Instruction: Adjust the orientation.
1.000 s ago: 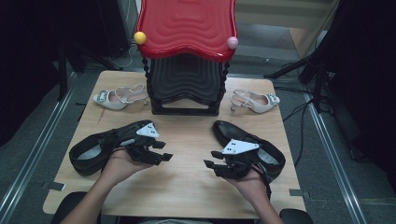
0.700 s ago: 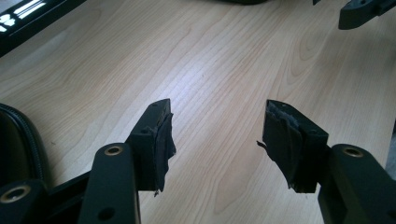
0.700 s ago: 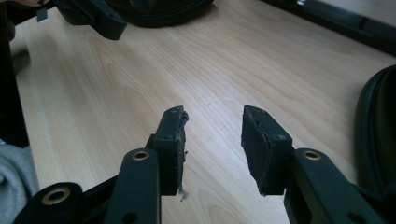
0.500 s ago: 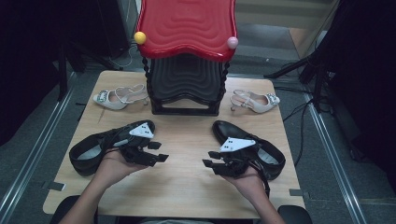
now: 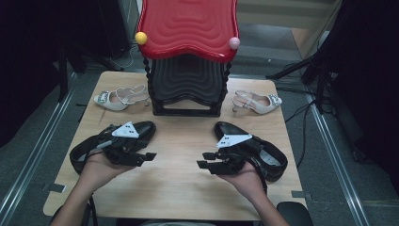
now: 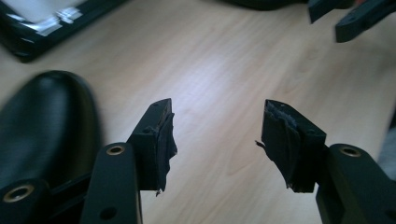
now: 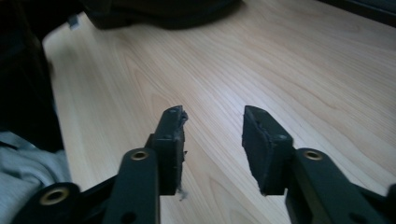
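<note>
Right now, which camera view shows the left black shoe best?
The high view: the left black shoe lies along the table's left side, partly behind the left gripper. The left gripper view shows its blurred toe. The right gripper view shows a dark shoe I cannot identify.

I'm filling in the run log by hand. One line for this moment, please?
left tool: open, empty, beside left black shoe | right tool: open, empty, jaws just opening, beside right black shoe | table: two pale heels by rack, untouched

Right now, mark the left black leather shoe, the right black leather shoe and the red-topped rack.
left black leather shoe [image 5: 143, 128], high view, toe.
right black leather shoe [image 5: 226, 128], high view, toe.
red-topped rack [image 5: 188, 23], high view, red wavy top.
</note>
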